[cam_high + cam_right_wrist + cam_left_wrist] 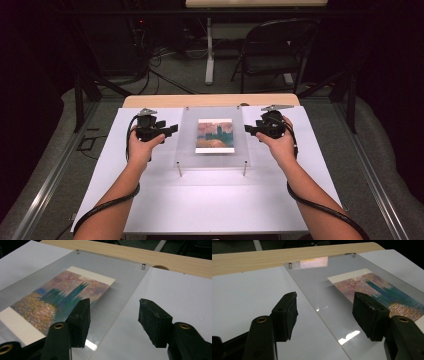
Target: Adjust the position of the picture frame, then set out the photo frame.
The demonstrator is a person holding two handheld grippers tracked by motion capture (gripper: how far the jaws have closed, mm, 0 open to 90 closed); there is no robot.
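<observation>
A clear acrylic sheet [212, 156] rests on short metal pins [179, 170] over a painted print [215, 135] of a blue-green tower in pink and orange haze. My left gripper [172, 130] hovers at the sheet's left edge. In the left gripper view its jaws [324, 312] stand open, with the sheet's edge [322, 315] running between them and untouched. My right gripper [248, 129] mirrors it at the right edge. Its jaws [113, 317] are open, one over the sheet [120, 277], the other over the white board. Neither gripper holds anything.
A white board [210, 200] covers the wooden table [210, 100], whose far edge shows bare. Pins [143, 266] stick up at the sheet's corners. A folding chair [275, 50] and a table leg stand on the floor beyond. Cables trail along both forearms.
</observation>
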